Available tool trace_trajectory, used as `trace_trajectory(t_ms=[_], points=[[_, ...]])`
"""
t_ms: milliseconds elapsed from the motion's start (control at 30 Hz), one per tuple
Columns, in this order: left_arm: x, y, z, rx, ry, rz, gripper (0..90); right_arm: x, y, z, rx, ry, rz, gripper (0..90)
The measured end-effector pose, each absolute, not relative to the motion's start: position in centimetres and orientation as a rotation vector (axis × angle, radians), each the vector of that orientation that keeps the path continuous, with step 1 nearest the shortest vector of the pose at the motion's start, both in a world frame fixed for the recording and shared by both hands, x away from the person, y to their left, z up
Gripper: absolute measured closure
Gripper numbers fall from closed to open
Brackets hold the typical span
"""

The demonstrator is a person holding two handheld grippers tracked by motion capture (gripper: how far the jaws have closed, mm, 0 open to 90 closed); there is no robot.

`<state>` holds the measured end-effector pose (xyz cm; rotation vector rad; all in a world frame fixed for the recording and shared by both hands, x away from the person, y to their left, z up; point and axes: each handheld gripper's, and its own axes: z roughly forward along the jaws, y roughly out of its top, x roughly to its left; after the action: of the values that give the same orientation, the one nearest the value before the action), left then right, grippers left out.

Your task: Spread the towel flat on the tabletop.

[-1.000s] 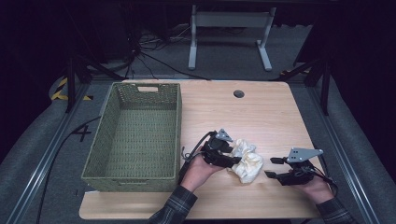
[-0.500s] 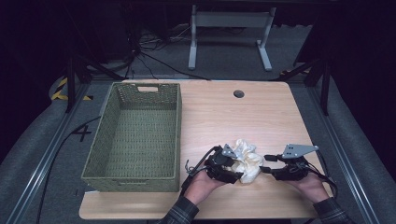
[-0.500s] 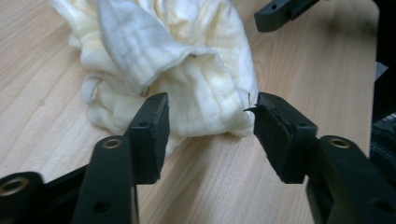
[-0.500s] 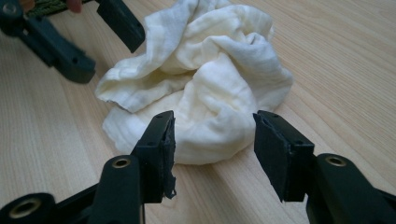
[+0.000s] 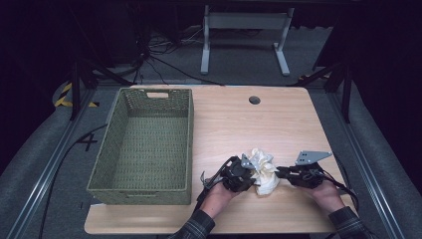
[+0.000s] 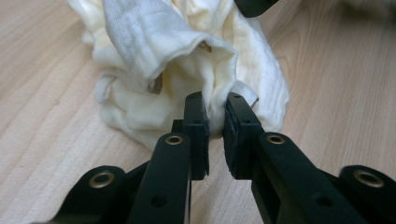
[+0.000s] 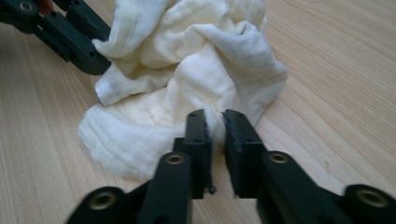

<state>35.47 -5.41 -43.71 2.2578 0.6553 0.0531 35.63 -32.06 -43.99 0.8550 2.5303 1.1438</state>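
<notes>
Here, a pale wooden table (image 5: pixel 234 124) stands in a dark room with grey carpet; a green woven basket (image 5: pixel 144 144) sits on its left half. A crumpled cream cloth (image 5: pixel 263 172) lies near the table's front edge, between my two claws. My left gripper (image 5: pixel 247 169) and right gripper (image 5: pixel 279 173) have just been closing, and each now pinches a fold of cloth. The folds hide how deep the pads bite.

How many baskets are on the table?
1. The green woven basket sits on the table's left half, beside the crumpled cream cloth near the front edge.
</notes>
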Motion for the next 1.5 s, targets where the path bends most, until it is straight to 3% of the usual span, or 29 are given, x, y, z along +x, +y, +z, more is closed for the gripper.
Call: trace_trajectory(t_ms=[433,800,900,1033,1500], points=[[36.5,-2.2,-40.0,2.089,0.736,0.113,81.9,35.6,-35.3,-42.2,0.877,2.455,1.124,86.0],[39.0,-1.1,-42.0,2.077,0.962,0.199,81.9,36.6,-37.8,-42.6,0.957,2.441,1.064,86.2],[39.4,-1.2,-42.6,2.086,1.006,0.22,76.4,36.6,-37.6,-42.8,0.955,2.44,1.058,82.2],[38.9,-1.3,-42.0,2.075,0.987,0.203,67.1,36.4,-37.7,-42.6,0.965,2.428,1.098,71.4],[36.0,-4.3,-42.4,2.174,0.78,0.086,66.2,34.3,-36.0,-42.2,0.889,2.495,1.186,69.6]])
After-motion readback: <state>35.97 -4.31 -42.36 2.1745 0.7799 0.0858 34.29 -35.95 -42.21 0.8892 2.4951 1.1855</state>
